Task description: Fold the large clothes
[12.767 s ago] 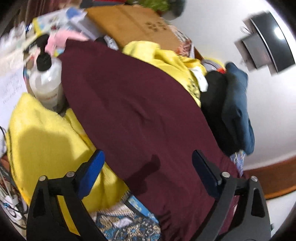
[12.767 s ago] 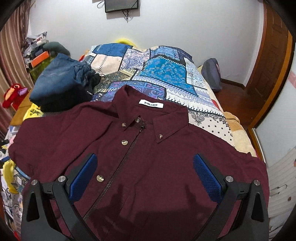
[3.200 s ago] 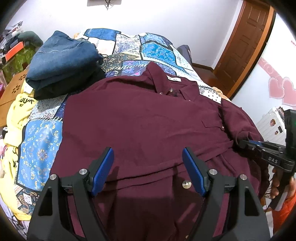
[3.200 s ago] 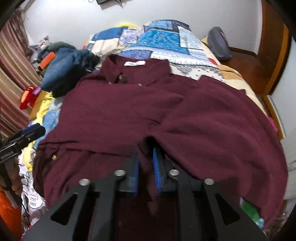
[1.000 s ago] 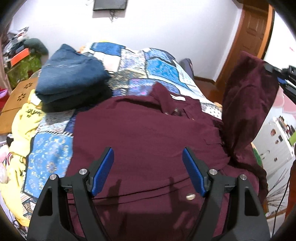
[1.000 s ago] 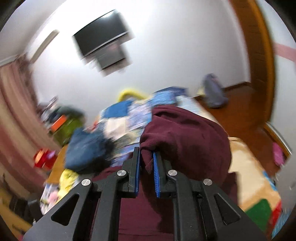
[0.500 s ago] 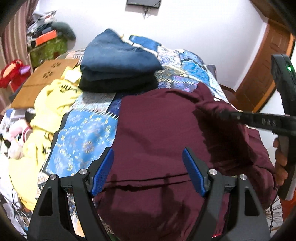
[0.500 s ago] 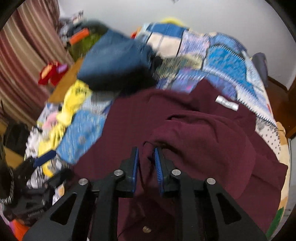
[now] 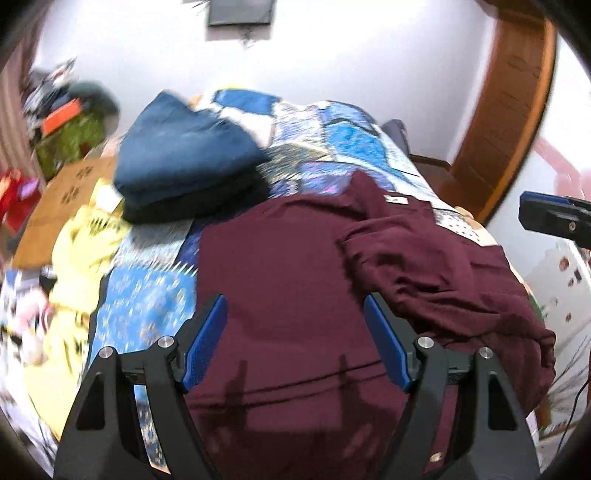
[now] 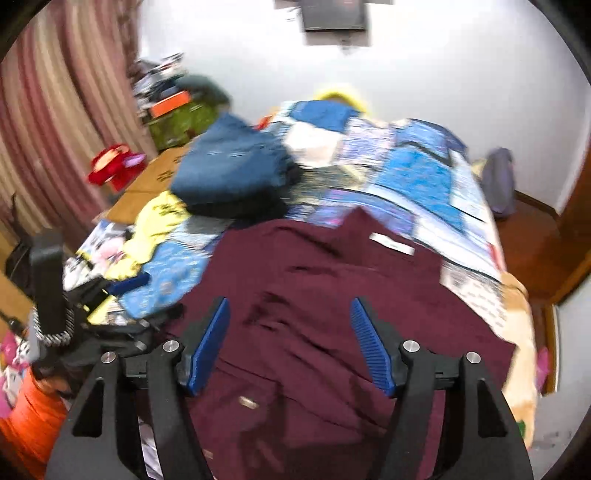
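A large maroon shirt (image 9: 295, 280) lies on the patchwork bedspread (image 9: 332, 147), collar and white label at the far end. Its right sleeve (image 9: 424, 266) is folded inward and lies rumpled on the body. The shirt shows in the right wrist view (image 10: 332, 295) too. My left gripper (image 9: 295, 339) is open and empty above the shirt's lower half. My right gripper (image 10: 290, 343) is open and empty above the folded sleeve (image 10: 295, 321). The right gripper's body (image 9: 554, 218) shows at the right edge of the left wrist view.
Folded blue and dark clothes (image 9: 184, 162) are stacked at the bed's far left. Yellow cloth (image 9: 81, 251) and clutter lie along the left edge. A wooden door (image 9: 506, 103) is at the right. A screen (image 10: 334, 14) hangs on the far wall.
My right gripper carried the right sleeve up and over onto the shirt body, then opened and let it go. My left gripper stayed open above the shirt.
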